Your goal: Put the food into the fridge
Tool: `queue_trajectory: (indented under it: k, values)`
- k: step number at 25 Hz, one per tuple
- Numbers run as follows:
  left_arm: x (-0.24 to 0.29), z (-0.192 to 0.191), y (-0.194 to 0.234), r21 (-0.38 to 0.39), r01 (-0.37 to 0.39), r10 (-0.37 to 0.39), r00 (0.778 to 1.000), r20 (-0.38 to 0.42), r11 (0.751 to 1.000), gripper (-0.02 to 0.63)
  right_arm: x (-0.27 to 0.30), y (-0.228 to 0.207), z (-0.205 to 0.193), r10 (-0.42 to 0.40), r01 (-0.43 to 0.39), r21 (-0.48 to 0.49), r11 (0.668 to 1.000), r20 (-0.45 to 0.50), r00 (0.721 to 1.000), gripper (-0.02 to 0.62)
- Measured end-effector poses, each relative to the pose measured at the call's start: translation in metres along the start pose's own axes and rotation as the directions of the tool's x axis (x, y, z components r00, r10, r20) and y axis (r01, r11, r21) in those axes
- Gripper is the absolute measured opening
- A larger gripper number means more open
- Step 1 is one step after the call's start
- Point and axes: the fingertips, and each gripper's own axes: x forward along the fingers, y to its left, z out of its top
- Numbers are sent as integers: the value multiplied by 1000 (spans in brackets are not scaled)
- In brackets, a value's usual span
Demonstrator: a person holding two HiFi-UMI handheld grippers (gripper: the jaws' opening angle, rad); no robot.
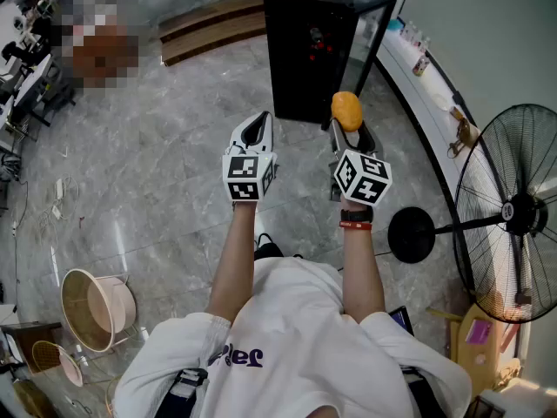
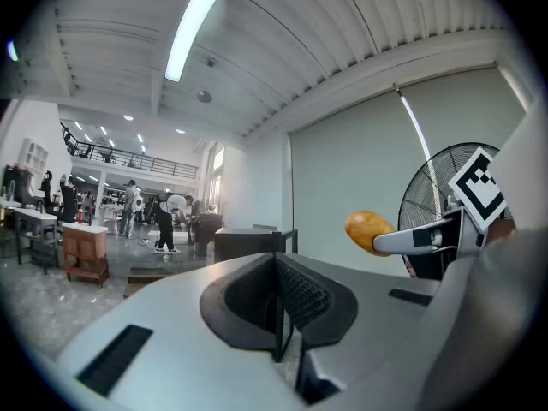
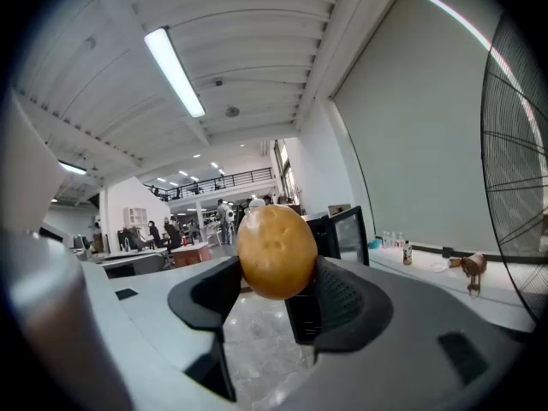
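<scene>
1. Right gripper: jaws wide, clamped across the potato, held aloft just short of the black fridge.
2. Potato: probably firm, light and smooth-skinned; a grip across its middle suits it.
3. Left gripper: jaws together, empty.

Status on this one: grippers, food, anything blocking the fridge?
Left hand-held gripper shut, empty. Right hand-held gripper holds potato, raised. Fridge ahead, door open, nothing between.

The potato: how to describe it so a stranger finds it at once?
Find the black fridge, door open, at the top of the head view. Just below it, the right gripper holds the potato in its jaws. It is the only yellow-orange oval thing there; the left gripper beside is empty.
</scene>
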Motion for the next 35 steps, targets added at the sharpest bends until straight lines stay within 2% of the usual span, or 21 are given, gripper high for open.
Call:
queue_trajectory:
  k: [8, 13, 19, 27, 35]
  values:
    - [-5, -3, 3, -11, 2, -2, 1000, -16, 1000, 18, -3, -3, 4, -30, 31, -60, 998, 11, 999, 284]
    - [18, -13, 14, -17, 13, -13, 999, -30, 1000, 18, 25, 0, -11, -29, 28, -44, 999, -13, 999, 284]
    - [72, -23, 46, -36, 47, -48, 998, -29, 998, 18, 89, 4, -23, -39, 39, 2, 999, -53, 998, 284]
    - [162, -3, 100, -25, 114, -115, 993, -11, 993, 18, 190, 11, -4, -77, 79, 23, 997, -70, 995, 284]
    - [230, 1, 138, -34, 173, -174, 985, -13, 984, 18, 260, 17, 14, -84, 88, 68, 994, -49, 995, 284]
